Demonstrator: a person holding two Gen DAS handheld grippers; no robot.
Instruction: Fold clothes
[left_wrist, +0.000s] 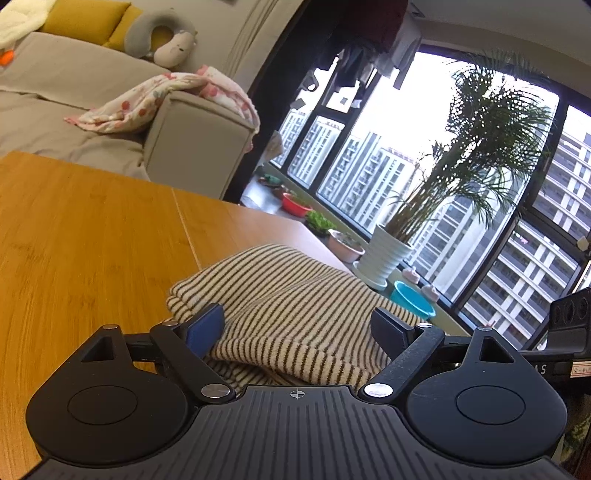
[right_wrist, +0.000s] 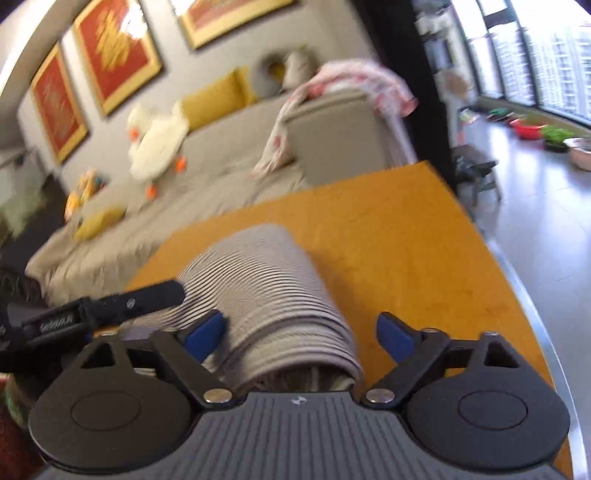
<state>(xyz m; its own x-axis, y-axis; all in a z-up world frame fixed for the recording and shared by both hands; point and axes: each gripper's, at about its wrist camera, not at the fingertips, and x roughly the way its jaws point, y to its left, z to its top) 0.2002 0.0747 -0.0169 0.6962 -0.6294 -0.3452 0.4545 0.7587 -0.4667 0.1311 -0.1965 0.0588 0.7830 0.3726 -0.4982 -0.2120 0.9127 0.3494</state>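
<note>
Straddling the folded striped garment (left_wrist: 295, 314), both hand-held grippers (left_wrist: 299, 328) (right_wrist: 301, 334) wide apart, gripping nothing.

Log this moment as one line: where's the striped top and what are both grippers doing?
striped top: folded on wooden table | left gripper: jaws open, astride top | right gripper: jaws open over top, blurred

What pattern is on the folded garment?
Thin dark stripes on cream garment; clearest in left wrist view.

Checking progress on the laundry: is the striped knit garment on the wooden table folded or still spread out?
Folded. The cream-and-brown striped knit garment lies as a compact bundle on the wooden table, with stacked layers showing at its left edge.
</note>
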